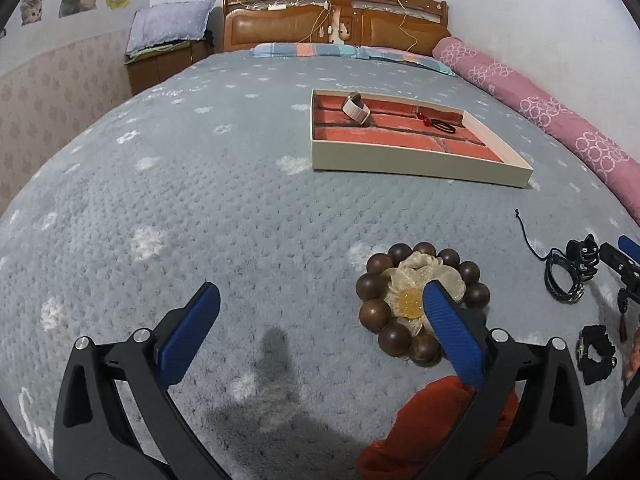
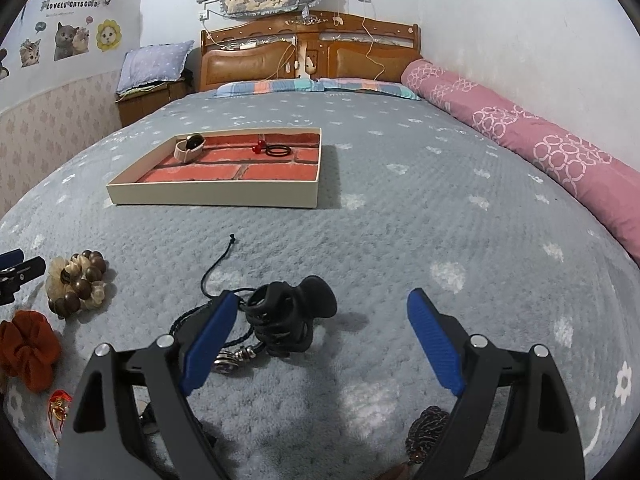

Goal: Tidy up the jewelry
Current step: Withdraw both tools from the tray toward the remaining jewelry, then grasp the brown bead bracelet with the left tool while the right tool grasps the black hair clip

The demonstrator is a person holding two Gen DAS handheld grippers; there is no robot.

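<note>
- Left wrist view: nearest the camera, an orange scrunchie (image 1: 424, 420) lies on the grey bedspread (image 1: 200, 200), partly under the right finger of the left gripper (image 1: 320, 312).
- Its jaws stand wide apart and hold nothing.
- Just past the right finger lies a brown bead bracelet (image 1: 420, 304), ringed around a cream flower hair tie (image 1: 416, 284).
- Further back, a cream tray (image 1: 416, 160) with a brick-pattern floor holds a watch (image 1: 356, 109), red beads and a black hair tie (image 1: 444, 126).
- Right wrist view: the right gripper (image 2: 320, 312) is also wide open and empty.
- A black claw clip (image 2: 288, 316) lies between the fingers, closer to the left one, touching neither pad as far as I can tell.
- A dark braided cord (image 2: 216, 268) lies beside the clip.
</note>
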